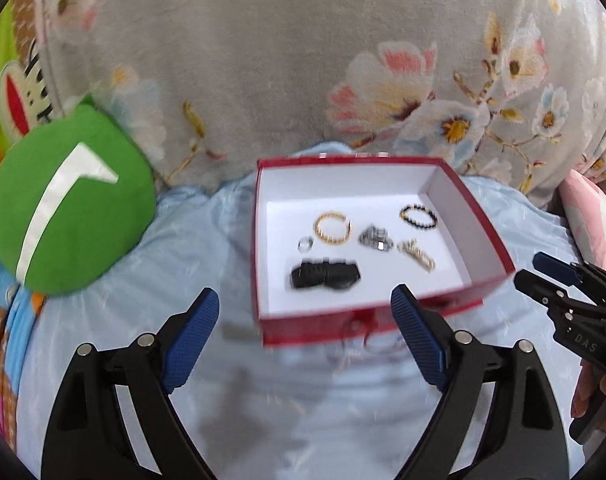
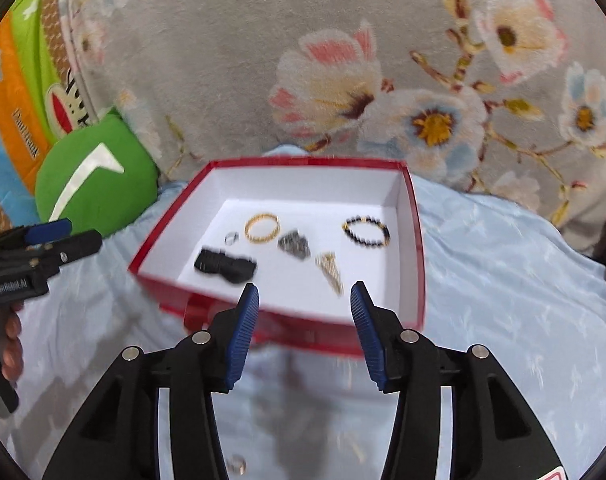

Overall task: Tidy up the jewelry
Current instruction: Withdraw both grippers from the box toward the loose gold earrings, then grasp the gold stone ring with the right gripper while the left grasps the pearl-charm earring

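Note:
A red box (image 1: 367, 322) with a white inside sits on a light blue cloth; it also shows in the right wrist view (image 2: 417, 240). In it lie a gold bangle (image 1: 331, 228), a small silver ring (image 1: 305, 244), a silver piece (image 1: 377, 239), a gold chain (image 1: 417, 254), a black bead bracelet (image 1: 419, 217) and a black watch (image 1: 325, 275). My left gripper (image 1: 305, 308) is open and empty, just before the box's near wall. My right gripper (image 2: 305, 300) is open and empty at the box's near edge. A thin hoop (image 1: 363, 340) and a small ring (image 2: 237, 465) lie on the cloth outside the box.
A green round cushion (image 1: 67, 208) lies left of the box. A grey floral blanket (image 1: 303, 60) rises behind it. A colourful printed pillow (image 2: 23, 92) sits at the far left. A pink item (image 1: 587, 208) is at the right edge.

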The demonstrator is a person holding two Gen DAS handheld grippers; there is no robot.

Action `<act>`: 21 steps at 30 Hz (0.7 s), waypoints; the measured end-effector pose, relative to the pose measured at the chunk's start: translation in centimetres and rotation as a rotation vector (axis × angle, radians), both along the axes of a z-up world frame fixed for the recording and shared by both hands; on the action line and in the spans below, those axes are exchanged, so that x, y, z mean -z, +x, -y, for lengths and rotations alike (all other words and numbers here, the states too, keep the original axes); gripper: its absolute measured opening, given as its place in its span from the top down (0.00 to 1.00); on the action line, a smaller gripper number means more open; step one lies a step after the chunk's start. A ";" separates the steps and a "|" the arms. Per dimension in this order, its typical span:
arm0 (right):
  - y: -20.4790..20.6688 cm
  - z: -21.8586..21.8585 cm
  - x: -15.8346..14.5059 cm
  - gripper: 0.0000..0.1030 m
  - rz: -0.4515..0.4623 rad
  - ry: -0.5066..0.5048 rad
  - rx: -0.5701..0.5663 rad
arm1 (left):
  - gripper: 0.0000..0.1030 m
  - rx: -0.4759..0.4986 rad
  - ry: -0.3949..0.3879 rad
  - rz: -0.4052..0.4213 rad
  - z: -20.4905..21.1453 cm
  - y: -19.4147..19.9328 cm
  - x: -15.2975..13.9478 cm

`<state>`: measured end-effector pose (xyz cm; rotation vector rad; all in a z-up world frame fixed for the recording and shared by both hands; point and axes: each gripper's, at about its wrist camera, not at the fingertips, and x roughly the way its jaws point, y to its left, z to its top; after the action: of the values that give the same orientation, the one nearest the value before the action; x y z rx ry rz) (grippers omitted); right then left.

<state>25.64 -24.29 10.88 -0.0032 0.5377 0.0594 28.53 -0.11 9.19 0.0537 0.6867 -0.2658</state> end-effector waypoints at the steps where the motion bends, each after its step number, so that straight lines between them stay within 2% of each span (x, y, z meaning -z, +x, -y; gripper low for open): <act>1: -1.2 -0.1 0.7 0.53 -0.006 -0.012 0.006 | 0.17 -0.001 -0.004 -0.015 -0.4 -0.7 0.4; 9: -9.3 -2.1 6.6 0.53 -0.100 0.001 -0.004 | 0.17 -0.037 0.043 -0.114 -2.4 -7.3 5.8; 12: -11.6 -3.2 8.7 0.53 -0.125 0.011 -0.020 | 0.17 -0.029 0.010 -0.167 -2.8 -9.9 8.0; 21: -13.9 -6.4 13.0 0.53 -0.192 0.013 -0.069 | 0.17 0.017 0.017 -0.253 -1.7 -14.7 12.4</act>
<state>11.75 -17.88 -2.13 -0.0037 0.7295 0.1312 13.78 1.60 -3.25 0.0424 0.9403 -0.2862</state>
